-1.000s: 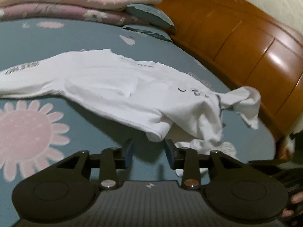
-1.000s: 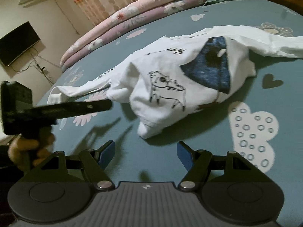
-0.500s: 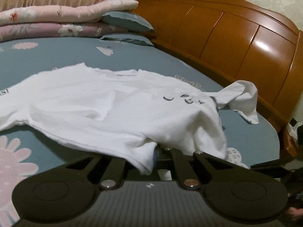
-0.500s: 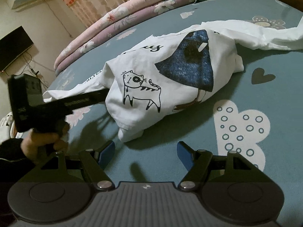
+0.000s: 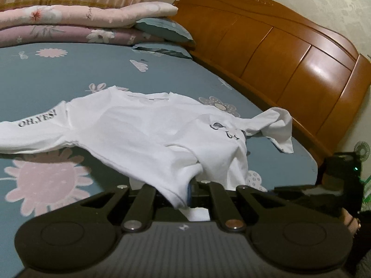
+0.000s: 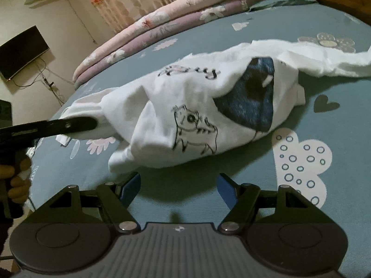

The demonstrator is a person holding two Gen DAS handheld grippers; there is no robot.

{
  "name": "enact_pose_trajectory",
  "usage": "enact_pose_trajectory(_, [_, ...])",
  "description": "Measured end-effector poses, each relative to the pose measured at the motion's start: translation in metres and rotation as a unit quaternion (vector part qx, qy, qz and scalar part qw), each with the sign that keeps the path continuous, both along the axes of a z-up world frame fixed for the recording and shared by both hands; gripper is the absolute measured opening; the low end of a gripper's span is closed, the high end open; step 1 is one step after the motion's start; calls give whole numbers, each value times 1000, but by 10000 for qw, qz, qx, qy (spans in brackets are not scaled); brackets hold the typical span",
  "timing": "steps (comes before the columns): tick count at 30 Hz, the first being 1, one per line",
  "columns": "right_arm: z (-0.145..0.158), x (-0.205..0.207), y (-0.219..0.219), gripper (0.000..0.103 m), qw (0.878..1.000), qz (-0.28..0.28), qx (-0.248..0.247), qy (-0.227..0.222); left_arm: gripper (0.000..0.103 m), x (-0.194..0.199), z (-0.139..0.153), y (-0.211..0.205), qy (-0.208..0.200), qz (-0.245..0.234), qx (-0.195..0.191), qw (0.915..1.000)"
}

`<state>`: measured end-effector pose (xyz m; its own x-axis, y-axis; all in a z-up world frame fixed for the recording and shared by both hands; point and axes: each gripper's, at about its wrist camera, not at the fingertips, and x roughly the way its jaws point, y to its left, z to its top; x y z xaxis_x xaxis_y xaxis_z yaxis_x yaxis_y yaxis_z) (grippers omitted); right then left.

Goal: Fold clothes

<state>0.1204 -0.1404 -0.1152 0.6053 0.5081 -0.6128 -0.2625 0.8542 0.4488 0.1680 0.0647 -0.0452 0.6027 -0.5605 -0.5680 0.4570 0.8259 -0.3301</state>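
Left tool [image 5: 189, 191]: fingers drawn together at lower centre of the left wrist view, clenched on the hem of the white shirt [image 5: 148, 136]; cloth drapes over the fingertips and hides most of them. The shirt lies spread across the centre of the frame on the blue flowered bed sheet [image 5: 69, 69], one sleeve with black lettering running off the left edge, the other sleeve crumpled at right near the wooden headboard [image 5: 289, 53]. Folded quilts [image 5: 69, 25] and pillows [image 5: 162, 30] sit stacked at upper left. Right tool [image 6: 178, 188]: fingers spread wide at lower centre of the right wrist view, nothing between them, blue pads [image 6: 131, 188] just short of the shirt's near corner; whether the left pad touches the cloth cannot be told. In this view the shirt [image 6: 185, 115] is bunched at centre frame, showing a line-drawn cat and a dark blue patch. The left tool enters from the left edge, gripping the shirt's side, with a hand [image 6: 16, 178] on its handle at lower left. A dark wall screen [image 6: 20, 51] hangs at upper left.
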Motion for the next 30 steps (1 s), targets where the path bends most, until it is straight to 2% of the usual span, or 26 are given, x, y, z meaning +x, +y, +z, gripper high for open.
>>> enact_pose_trajectory(4, [-3,7,-12,76,9998,-90,157,97,5,-4,-1,6,-23,-1,126,9999])
enact_pose_trajectory(9, [-9,18,-25,76,9992,-124,313,232,8,-2,-26,0,232,-143,274,9993])
enact_pose_trajectory(11, [-13,29,-20,76,9994,-39,186,284,8,2,-34,0,359,-143,193,9991])
enact_pose_trajectory(15, [-4,55,-16,76,9999,93,14,92,11,17,-34,5,443,-96,-78,9989])
enact_pose_trajectory(17, [8,74,-17,76,9999,130,17,-81,14,31,-29,11,410,-5,-179,9990])
enact_pose_trajectory(21, [27,129,-8,76,9982,262,-306,-446,18,69,-35,16,449,206,-289,9984])
enact_pose_trajectory(26, [17,198,9,76,9957,505,-681,-380,23,117,-44,23,510,469,-416,9967])
enact_pose_trajectory(30, [-1,233,19,76,9931,534,-1019,-240,29,155,-51,28,558,679,-518,9948])
